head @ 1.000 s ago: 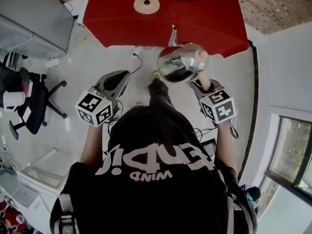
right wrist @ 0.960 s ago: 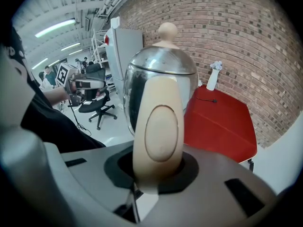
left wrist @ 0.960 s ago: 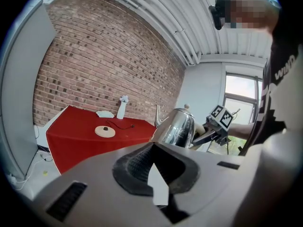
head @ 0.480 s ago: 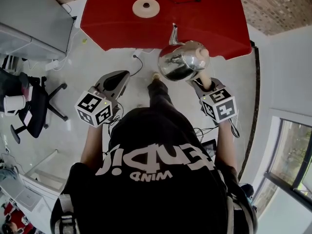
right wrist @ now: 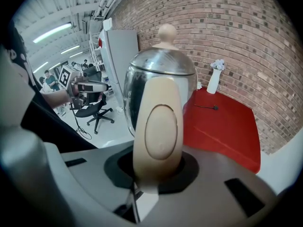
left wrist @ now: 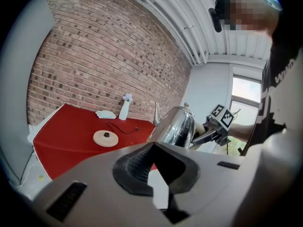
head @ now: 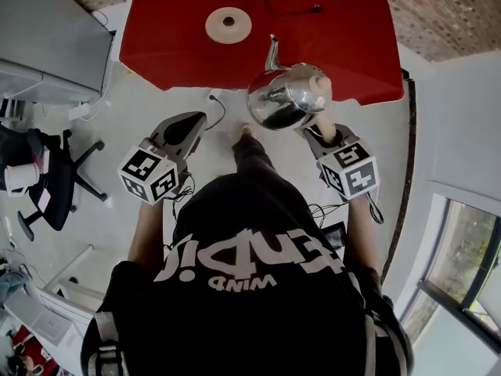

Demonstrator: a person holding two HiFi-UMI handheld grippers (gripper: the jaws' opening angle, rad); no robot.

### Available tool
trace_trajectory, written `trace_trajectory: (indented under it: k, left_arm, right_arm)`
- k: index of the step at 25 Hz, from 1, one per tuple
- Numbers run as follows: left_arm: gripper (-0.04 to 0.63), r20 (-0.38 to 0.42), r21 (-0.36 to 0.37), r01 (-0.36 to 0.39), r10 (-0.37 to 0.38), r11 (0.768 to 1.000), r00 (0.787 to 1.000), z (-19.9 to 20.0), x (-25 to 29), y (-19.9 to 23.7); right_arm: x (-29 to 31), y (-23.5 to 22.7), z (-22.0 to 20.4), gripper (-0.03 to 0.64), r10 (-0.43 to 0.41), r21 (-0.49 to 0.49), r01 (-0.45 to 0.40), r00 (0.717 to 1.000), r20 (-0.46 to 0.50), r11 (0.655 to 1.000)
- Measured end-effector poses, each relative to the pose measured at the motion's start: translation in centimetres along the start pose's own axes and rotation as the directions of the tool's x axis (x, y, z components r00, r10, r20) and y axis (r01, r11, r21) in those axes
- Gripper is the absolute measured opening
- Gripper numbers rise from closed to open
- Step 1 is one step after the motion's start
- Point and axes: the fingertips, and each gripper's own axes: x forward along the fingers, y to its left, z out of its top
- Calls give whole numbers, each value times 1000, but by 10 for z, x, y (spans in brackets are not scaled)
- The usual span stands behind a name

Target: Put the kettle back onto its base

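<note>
Right gripper view: fingers (right wrist: pixel 116 168) pinch kettle handle (right wrist: pixel 157 126).

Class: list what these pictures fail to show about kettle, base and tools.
- Right gripper view: kettle hides the base; its handle covers the right tool's pads.
- Head view: top edge cuts off the table's far side.
- Left gripper view: white item beside the vase too small to identify.

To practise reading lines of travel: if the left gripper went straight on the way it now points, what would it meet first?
Probably the red table, near its front edge, passing left of the kettle. Depth is unclear, so this is a best guess.
</note>
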Motion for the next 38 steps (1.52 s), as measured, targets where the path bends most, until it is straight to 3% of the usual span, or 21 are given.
trace_trajectory:
  k: [9,23,29,38]
  left_arm:
    - [9,-16,-25,-56,55,998,998,30,48,35]
    - [9,30,-47,-173,174,984,984,76,117,74]
    - [9,22,-61,-210,212,976,977,77,113,90]
    - [9,-10,-66,-208,208,976,978,73,104,115]
  right_arm:
    - [27,-55,42,69,69,-49,-69,998,-16,996]
    - [58,-143,108,69,140,-173,-135,990,17,976]
    - [71,-153,112,69,148,-183,-148,989,-11,972]
    - [83,-145,120,69,133,-154,-136,991,-26,979]
